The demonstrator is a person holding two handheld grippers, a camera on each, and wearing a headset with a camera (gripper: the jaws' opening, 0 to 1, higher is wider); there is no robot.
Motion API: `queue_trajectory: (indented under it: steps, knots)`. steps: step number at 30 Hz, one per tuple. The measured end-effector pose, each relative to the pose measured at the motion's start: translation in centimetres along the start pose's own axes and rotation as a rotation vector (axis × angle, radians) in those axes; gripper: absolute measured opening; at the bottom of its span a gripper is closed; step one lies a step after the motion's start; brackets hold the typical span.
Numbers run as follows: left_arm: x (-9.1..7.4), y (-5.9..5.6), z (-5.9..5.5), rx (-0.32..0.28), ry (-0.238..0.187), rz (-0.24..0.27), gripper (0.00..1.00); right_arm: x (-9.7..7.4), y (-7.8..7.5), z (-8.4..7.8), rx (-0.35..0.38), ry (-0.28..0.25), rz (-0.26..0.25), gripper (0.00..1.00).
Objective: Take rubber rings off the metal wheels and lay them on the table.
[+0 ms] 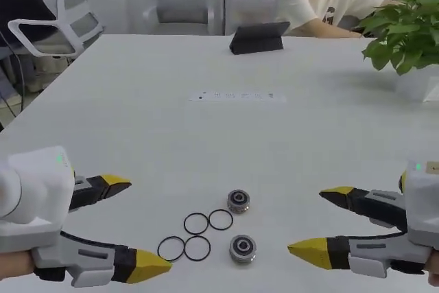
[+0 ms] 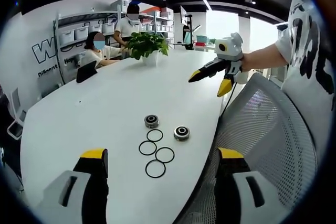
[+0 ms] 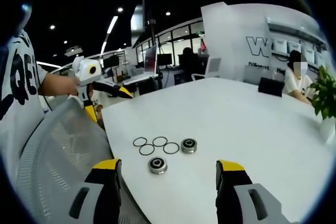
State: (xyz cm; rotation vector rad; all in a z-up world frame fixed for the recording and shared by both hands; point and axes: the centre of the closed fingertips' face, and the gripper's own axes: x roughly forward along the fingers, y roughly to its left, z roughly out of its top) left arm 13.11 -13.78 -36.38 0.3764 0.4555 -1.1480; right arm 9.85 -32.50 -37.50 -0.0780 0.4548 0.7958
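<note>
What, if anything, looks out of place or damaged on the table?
Nothing stands out. Four rubber rings lie flat in a cluster beside the two metal wheels; the left gripper and right gripper are open, clear of them.

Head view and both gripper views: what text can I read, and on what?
"W": big outlined letter on the wall, what follows unclear.
Small line under it: too blurred.
Black print on the person's white shirt: cropped, unreadable.
Marks on the white strip on the table: too small.
</note>
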Motion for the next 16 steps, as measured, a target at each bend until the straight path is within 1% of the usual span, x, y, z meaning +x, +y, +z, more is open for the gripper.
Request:
queue_trajectory:
  steps: [4, 9, 12, 16]
  knots:
    - [0.2, 0.1, 0.0, -0.009, -0.005, 0.002, 0.82, -0.6, -0.1, -0.6, 0.006, 0.002, -0.013, 0.73]
    - [0.4, 0.0, -0.1, -0.007, -0.003, -0.002, 0.82, -1.1, -0.1, -1.0, 0.017, -0.005, -0.021, 0.73]
    - [0.4, 0.1, -0.1, -0.009, -0.004, 0.0, 0.82, -1.3, -0.1, -1.5, 0.006, 0.006, -0.023, 0.74]
    - [0.3, 0.2, -0.2, -0.009, -0.004, 0.003, 0.82, -1.4, -0.1, -1.6, 0.004, 0.007, -0.026, 0.75]
